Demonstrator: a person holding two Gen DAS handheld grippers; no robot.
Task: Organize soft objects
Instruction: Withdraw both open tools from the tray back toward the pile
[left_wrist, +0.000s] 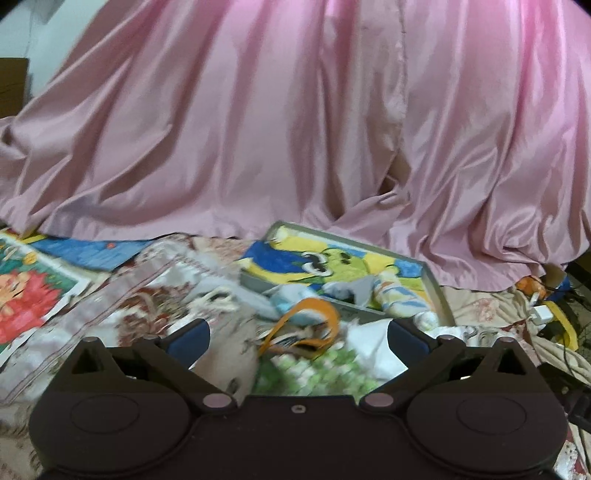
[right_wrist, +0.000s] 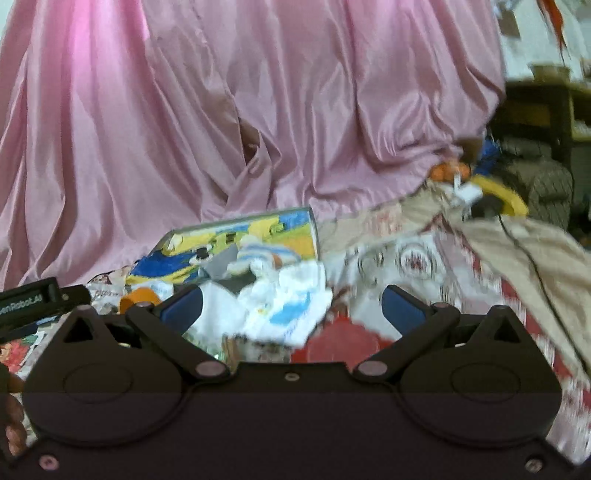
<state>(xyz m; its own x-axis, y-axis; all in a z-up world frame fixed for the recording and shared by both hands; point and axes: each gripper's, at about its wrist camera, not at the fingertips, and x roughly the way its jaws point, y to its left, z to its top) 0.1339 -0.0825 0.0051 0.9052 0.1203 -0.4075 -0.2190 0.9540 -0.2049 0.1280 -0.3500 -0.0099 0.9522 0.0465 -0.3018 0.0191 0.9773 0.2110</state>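
Note:
My left gripper (left_wrist: 299, 334) is open wide, its blue pads (left_wrist: 192, 336) clear of everything. Beyond its jaws lie an orange strap (left_wrist: 325, 314), a green-and-white cloth (left_wrist: 314, 369) and a beige soft item (left_wrist: 229, 365). Further back, a cartoon-printed box (left_wrist: 402, 264) holds small striped and grey soft pieces (left_wrist: 391, 291). My right gripper (right_wrist: 291, 308) is also open, gripping nothing. A crumpled white-and-blue cloth (right_wrist: 284, 302) and a red item (right_wrist: 343, 345) lie between and below its fingers. The same box (right_wrist: 295, 225) lies behind them.
A pink satin curtain (left_wrist: 258, 110) hangs across the back. A floral bedsheet (right_wrist: 424, 258) covers the surface, and a bright picture mat (left_wrist: 29, 295) lies at the left. Yellow and orange clutter with cables (right_wrist: 495, 192) sits at the right. Part of the other gripper (right_wrist: 37, 299) and a hand (right_wrist: 11, 417) show at the left.

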